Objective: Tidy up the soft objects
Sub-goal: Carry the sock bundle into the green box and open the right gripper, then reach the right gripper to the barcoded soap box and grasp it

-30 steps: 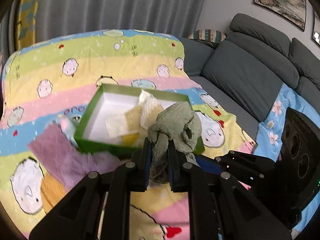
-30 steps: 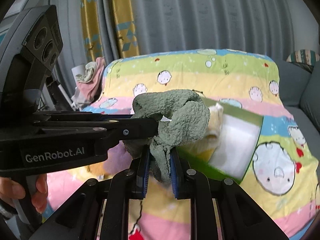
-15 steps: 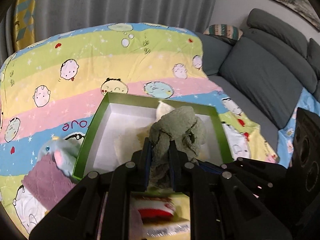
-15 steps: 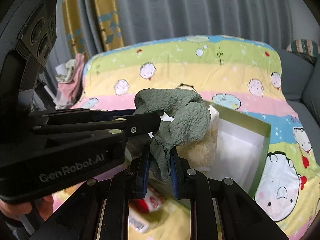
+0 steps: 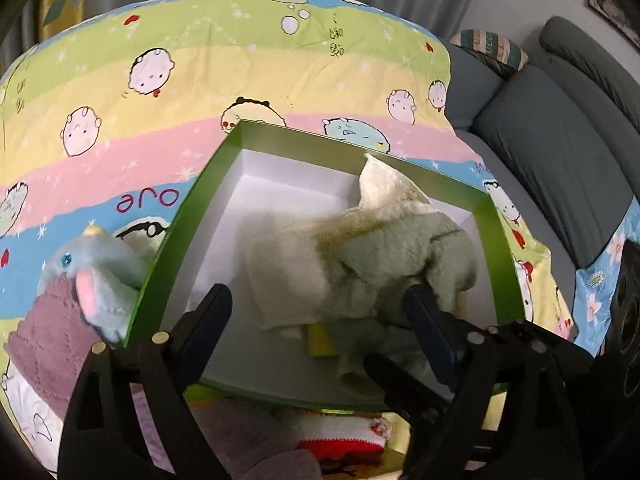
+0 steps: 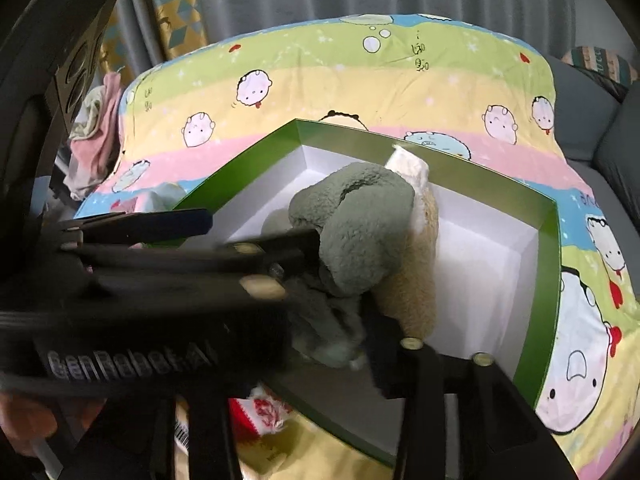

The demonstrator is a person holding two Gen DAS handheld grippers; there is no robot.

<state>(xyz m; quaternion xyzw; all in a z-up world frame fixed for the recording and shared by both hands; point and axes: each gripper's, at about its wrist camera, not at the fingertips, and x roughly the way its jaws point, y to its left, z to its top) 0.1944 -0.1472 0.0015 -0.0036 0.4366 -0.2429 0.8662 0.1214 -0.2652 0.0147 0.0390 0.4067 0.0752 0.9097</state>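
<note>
Two grippers crowd the near edge of the green box [image 5: 200, 184], and that crowding is the main hazard. The left gripper [image 5: 316, 294] is spread wide and grips nothing, though its right-hand finger lies against the green cloth [image 5: 400, 256]. The cloth is bunched inside the box toward its right side, slumped on a cream cloth [image 5: 380, 184] that pokes up at the far wall.

The right gripper [image 6: 340, 344] is harder to read. One finger shows just right of the cloth's lower tail, but the other is hidden behind the left tool's body, so I cannot tell whether it has any hold.

If that tail is caught on either finger, pulling back would probably drag the cloth up over the near rim. The pile also stands tall, and the loose fleece could topple toward the bare left half of the box or spring out. Because the two tools overlap, a hasty retreat could also knock them together.

Outside the box, a blue plush toy [image 5: 92, 264] leans on the left wall with a purple knit cloth [image 5: 44, 332] beside it. A red and white knit piece [image 5: 344, 440] lies just under the near rim. All of it rests on a cartoon-print blanket [image 5: 280, 80], and a grey sofa [image 5: 560, 152] stands to the right.
</note>
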